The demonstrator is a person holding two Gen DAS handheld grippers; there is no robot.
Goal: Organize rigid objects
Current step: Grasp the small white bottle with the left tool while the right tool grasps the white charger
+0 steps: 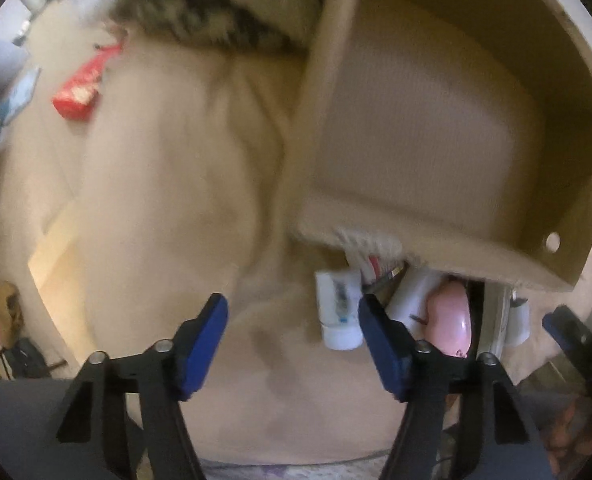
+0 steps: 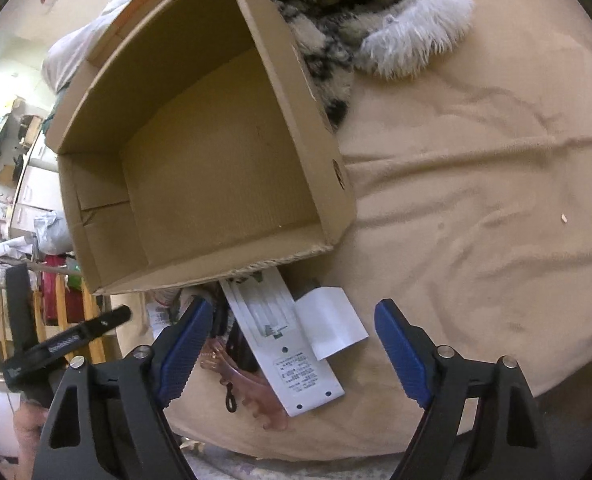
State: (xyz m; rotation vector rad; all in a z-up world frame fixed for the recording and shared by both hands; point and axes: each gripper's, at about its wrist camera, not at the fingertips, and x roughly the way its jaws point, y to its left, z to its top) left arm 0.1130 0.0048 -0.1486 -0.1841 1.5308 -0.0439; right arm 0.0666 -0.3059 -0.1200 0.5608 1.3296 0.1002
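Right wrist view: white remote [image 2: 292, 344] being approached beside empty cardboard box [image 2: 200, 160] (first pick judged pending); right gripper [image 2: 292, 352] being held open, left gripper [image 1: 292, 344] open, nothing gripped; closing on remote being called for next

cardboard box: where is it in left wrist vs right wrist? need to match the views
Left wrist: the cardboard box fills the upper right, open side toward the camera, its near wall above a white tube.
Right wrist: the same box sits upper left of centre, empty inside, its near wall above a white card pack.
Shared landmark: the black-and-white furry fabric beside the box at the top of both views.
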